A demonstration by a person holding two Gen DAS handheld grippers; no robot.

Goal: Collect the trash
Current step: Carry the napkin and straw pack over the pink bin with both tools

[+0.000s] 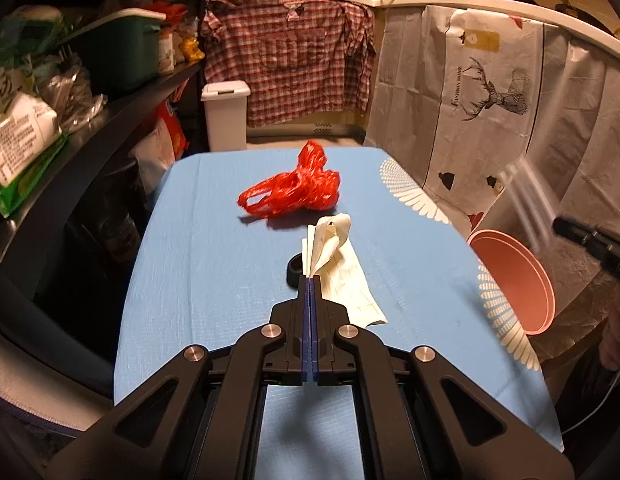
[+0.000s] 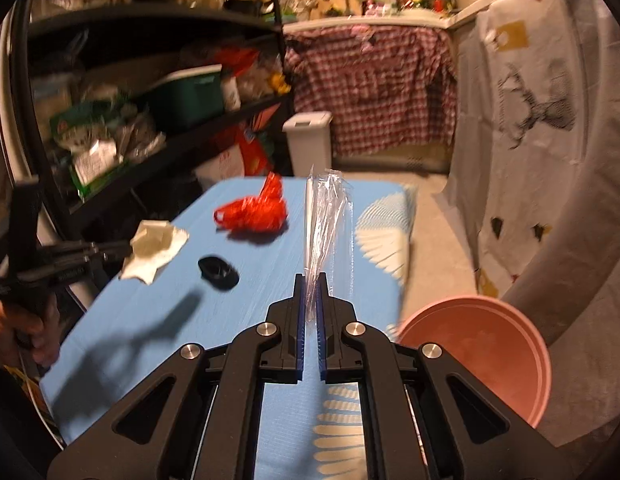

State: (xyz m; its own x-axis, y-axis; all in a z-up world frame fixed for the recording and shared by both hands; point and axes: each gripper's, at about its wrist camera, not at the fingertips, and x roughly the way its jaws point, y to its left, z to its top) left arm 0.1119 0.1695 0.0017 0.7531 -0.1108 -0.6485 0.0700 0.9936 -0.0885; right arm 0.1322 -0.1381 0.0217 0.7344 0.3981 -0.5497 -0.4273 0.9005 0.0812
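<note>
A person stands at a small desk (image 1: 197, 264) covered in a light blue cloth, holding a pair of tongs in each hand. The left tongs (image 1: 310, 280) are clamped together on the edge of a crumpled sheet of pale lined paper (image 1: 330, 248), pinching it at one corner so the rest hangs and trails onto the cloth. The right tongs (image 2: 310, 280) are closed on a strip of clear plastic wrapper (image 2: 324, 216), gripped at its bottom end so it stands up stiffly ahead of the jaws; it looks lifted clear of the desk. Each hand carries one piece, which suggests both are meant for the same drop. A pink basin (image 2: 482, 348) sits low beside the right edge of the desk, just past the right tongs, and seems the likely place for the rubbish; a white lidded bin (image 1: 225, 114) also stands on the floor beyond the far end. Still lying on the cloth are a crumpled red plastic bag (image 1: 293, 190) towards the far end and a small black cap-like object (image 2: 217, 270) near the middle, both untouched. Cluttered dark shelves (image 1: 109, 92) line the left side.
</note>
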